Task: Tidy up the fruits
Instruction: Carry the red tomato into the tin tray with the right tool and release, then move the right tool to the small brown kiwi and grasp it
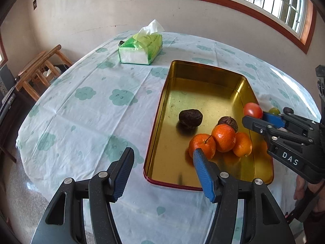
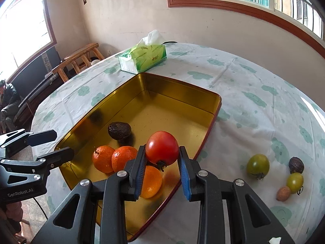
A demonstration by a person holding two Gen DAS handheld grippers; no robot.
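Observation:
A gold tin tray (image 1: 203, 75) (image 2: 182, 93) lies on the table. In it are three oranges (image 1: 223, 137) (image 2: 103, 158) and dark wrinkled fruits (image 1: 190, 117) (image 2: 119, 130). My right gripper (image 2: 162, 156) is shut on a red tomato (image 2: 162, 148) (image 1: 252, 110) and holds it above the tray's near right part, over the oranges. My left gripper (image 1: 162, 158) is open and empty, over the tray's left rim. On the cloth right of the tray lie a green tomato (image 2: 258, 165), a smaller green one (image 2: 295, 182), a dark fruit (image 2: 296, 164) and a small brown fruit (image 2: 283, 193).
A green tissue box (image 1: 141, 47) (image 2: 143, 58) stands on the table behind the tray. The table has a white cloth with green cloud prints (image 1: 91, 101). Wooden chairs (image 1: 38, 71) stand beyond the table's left edge. A person (image 2: 8, 99) sits far left.

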